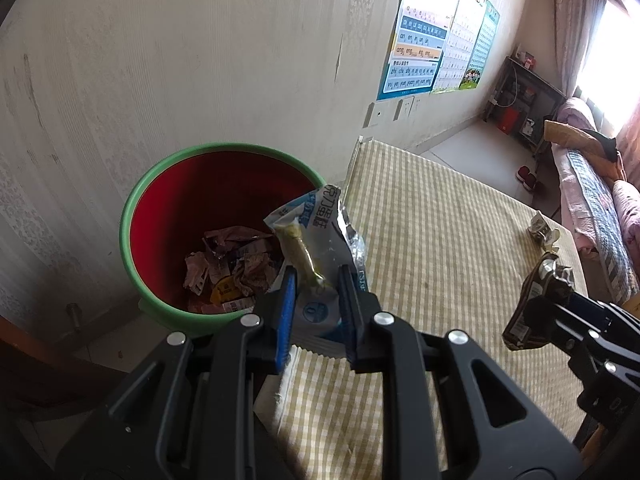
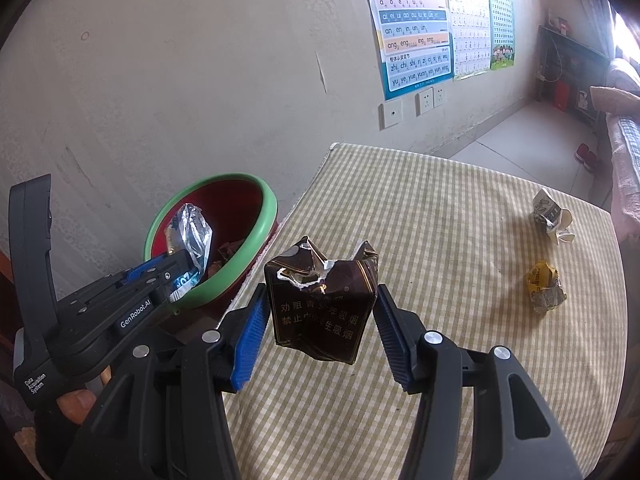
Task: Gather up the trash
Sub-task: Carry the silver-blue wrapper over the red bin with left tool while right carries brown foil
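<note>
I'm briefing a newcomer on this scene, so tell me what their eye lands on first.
The red bin with a green rim beside the checked tablecloth, already holding crumpled trash, stands out first. The left tongs hold a blue-and-silver snack wrapper at its rim, while the right tongs grip a crushed dark brown cigarette pack above the cloth. Two crumpled scraps, a white one and a yellow one, lie farther along.

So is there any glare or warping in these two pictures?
Left wrist view: the window is blown out white, and the wall bows from the fisheye lens. Right wrist view: corners go dark, and the crumpled scraps cast soft shadows on the checked tablecloth.
</note>
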Demonstrator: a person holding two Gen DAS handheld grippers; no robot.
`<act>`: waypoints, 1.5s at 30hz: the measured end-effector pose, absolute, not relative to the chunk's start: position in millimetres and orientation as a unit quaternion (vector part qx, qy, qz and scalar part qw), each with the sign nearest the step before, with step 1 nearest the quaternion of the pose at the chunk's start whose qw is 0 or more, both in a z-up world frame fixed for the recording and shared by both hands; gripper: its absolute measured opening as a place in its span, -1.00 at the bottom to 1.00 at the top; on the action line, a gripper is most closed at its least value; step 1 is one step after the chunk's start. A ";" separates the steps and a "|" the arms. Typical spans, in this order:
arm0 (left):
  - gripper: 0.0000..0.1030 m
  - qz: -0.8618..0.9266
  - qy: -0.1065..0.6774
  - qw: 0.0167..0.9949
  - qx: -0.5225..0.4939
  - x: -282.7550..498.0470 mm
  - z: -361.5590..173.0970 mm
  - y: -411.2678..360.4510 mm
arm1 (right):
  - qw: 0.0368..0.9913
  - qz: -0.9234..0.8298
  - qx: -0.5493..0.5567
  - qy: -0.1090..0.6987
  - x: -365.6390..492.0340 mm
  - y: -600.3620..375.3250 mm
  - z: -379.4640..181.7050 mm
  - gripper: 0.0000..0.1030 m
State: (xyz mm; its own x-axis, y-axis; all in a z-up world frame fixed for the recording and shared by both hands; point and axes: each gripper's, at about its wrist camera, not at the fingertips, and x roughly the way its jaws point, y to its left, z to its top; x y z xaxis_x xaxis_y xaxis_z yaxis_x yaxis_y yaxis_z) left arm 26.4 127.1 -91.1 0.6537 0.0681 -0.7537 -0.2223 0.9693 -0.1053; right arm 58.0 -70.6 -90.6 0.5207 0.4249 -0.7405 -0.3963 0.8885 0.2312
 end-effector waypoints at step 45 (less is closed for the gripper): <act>-0.61 0.127 0.388 0.912 -0.047 29.5 -75.2 137.8 | 0.870 0.256 0.002 0.421 72.8 -48.5 -94.4 0.02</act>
